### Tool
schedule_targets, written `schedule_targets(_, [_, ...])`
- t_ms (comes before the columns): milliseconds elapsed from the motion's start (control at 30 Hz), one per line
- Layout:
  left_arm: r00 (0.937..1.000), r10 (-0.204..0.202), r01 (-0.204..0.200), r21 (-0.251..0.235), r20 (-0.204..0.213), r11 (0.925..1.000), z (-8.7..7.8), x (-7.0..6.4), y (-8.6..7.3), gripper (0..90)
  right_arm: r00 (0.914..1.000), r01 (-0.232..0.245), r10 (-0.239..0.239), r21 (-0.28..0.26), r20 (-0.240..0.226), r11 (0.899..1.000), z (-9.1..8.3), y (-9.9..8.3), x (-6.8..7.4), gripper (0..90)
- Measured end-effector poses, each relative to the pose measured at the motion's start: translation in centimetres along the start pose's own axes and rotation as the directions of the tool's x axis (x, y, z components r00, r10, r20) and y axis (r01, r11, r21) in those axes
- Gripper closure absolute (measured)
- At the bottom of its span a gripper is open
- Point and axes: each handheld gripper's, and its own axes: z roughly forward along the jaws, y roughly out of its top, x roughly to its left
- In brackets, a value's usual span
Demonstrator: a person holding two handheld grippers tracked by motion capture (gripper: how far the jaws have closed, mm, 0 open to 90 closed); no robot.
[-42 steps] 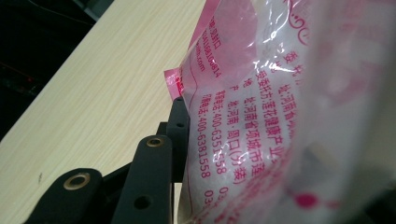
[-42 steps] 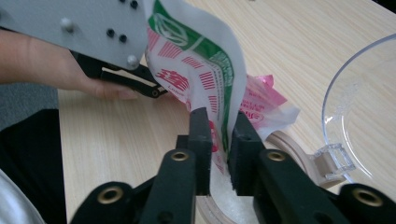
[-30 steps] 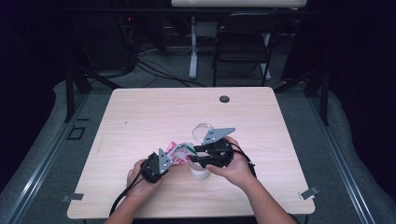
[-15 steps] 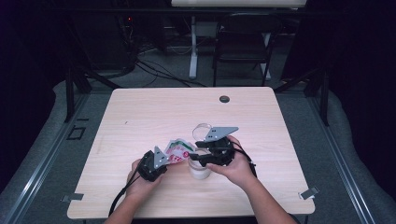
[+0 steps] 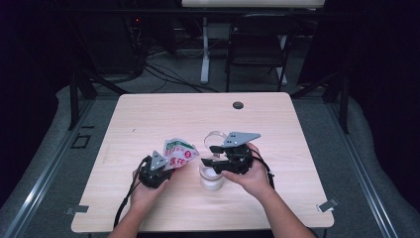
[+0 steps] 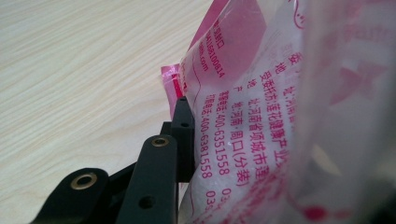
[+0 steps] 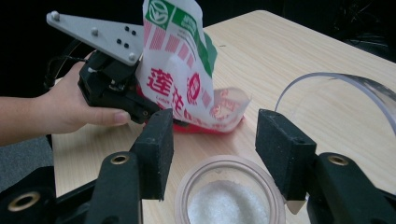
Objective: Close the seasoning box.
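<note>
A white, pink and green printed plastic bag point(image 5: 178, 152) stands tilted on the table, its lower edge pinched in my left gripper point(image 5: 166, 167), which is shut on it. In the left gripper view one black jaw presses against the bag point(image 6: 243, 121); the other jaw is hidden behind it. A clear jar point(image 5: 211, 177) holding white granules point(image 7: 229, 203) stands just right of the bag. My right gripper point(image 5: 212, 156) hovers over the jar's rim, open, with its pads point(image 7: 156, 149) on either side of the jar point(image 7: 229, 186). Beyond them are the bag point(image 7: 180, 70) and the left gripper point(image 7: 142, 111).
A curved clear plastic piece point(image 5: 215, 135) lies just behind the jar, also at the right of the right gripper view as a clear arc point(image 7: 336, 81). A small dark disc point(image 5: 238, 105) sits near the table's point(image 5: 148, 114) far edge. A chair point(image 5: 257, 44) and cables lie beyond.
The left gripper has drawn the bag slightly left, away from the jar, and the bag stands more upright. The right gripper has barely moved.
</note>
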Motion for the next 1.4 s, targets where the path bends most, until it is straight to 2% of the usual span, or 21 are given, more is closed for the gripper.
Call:
schedule_targets(200, [0.9978,-0.052,0.050,-0.029,-0.042,0.9983,-1.0,1.3,-0.1,73.8,1.0000,0.000,0.000,0.010,0.002,1.000,0.1,0.0,0.0,46.9])
schedule_targets(300, [0.9936,-0.087,0.085,-0.041,-0.072,0.9956,-1.6,2.2,-0.3,73.7,1.0000,0.001,-0.001,0.011,0.000,1.000,0.2,0.0,0.0,46.8])
schedule_targets(400, [0.9865,-0.116,0.111,-0.050,-0.116,0.9926,-2.4,3.2,-0.5,73.7,1.0000,0.004,-0.004,0.017,0.000,1.000,0.2,0.0,0.0,46.7])
schedule_targets(467, [0.9781,-0.138,0.130,-0.059,-0.155,0.9897,-2.9,4.0,-0.8,73.6,1.0000,0.004,-0.004,0.015,-0.002,1.000,0.3,0.0,0.0,46.8])
schedule_targets(500, [0.9719,-0.153,0.145,-0.060,-0.179,0.9876,-3.3,4.4,-1.0,73.6,1.0000,0.006,-0.006,0.016,-0.002,1.000,0.3,0.0,0.0,46.8])
schedule_targets(600, [0.9584,-0.181,0.172,-0.059,-0.221,0.9833,-4.0,5.5,-1.5,73.6,1.0000,0.005,-0.005,0.020,-0.007,1.000,0.5,0.1,0.0,46.7])
schedule_targets(633, [0.9584,-0.181,0.172,-0.059,-0.221,0.9833,-4.0,5.5,-1.5,73.6,1.0000,0.006,-0.006,0.020,-0.007,1.000,0.5,0.1,0.0,46.7])
schedule_targets(667, [0.9434,-0.210,0.200,-0.065,-0.257,0.9777,-4.5,6.3,-2.0,73.6,1.0000,0.005,-0.005,0.018,-0.009,1.000,0.6,0.2,0.0,46.7])
schedule_targets(767, [0.9256,-0.232,0.225,-0.058,-0.299,0.9725,-5.0,7.3,-2.6,73.5,0.9999,0.007,-0.007,0.021,-0.013,1.000,0.9,0.2,0.0,46.7])
schedule_targets(800, [0.9173,-0.238,0.234,-0.053,-0.319,0.9708,-5.2,7.7,-2.9,73.5,0.9999,0.007,-0.007,0.020,-0.014,1.000,1.0,0.3,0.0,46.8])
schedule_targets(900, [0.8985,-0.285,0.285,-0.052,-0.333,0.9572,-5.5,8.6,-3.7,73.4,0.9998,0.010,-0.010,0.023,-0.020,1.000,1.2,0.4,-0.1,46.8])
schedule_targets(1000, [0.8748,-0.324,0.328,-0.052,-0.361,0.9434,-5.8,9.4,-4.5,73.2,0.9996,0.009,-0.009,0.017,-0.027,1.000,1.4,0.5,0.0,46.9])
schedule_targets(1100, [0.8569,-0.350,0.360,-0.045,-0.379,0.9317,-5.9,10.0,-5.1,72.8,0.9993,0.018,-0.018,0.023,-0.032,1.000,1.5,0.7,0.0,46.9])
schedule_targets(1200, [0.8443,-0.365,0.384,-0.032,-0.392,0.9227,-5.8,10.3,-5.5,72.6,0.9991,0.016,-0.015,0.017,-0.040,1.000,1.7,0.8,0.1,46.9])
schedule_targets(1300, [0.8413,-0.369,0.392,-0.025,-0.395,0.9197,-5.7,10.4,-5.7,72.0,0.9990,0.019,-0.019,0.017,-0.041,1.000,1.7,0.8,0.0,46.9])
schedule_targets(1400, [0.8424,-0.365,0.389,-0.021,-0.396,0.9209,-5.7,10.3,-5.7,71.2,0.9990,0.016,-0.016,0.016,-0.041,1.000,1.8,0.8,0.0,46.9])
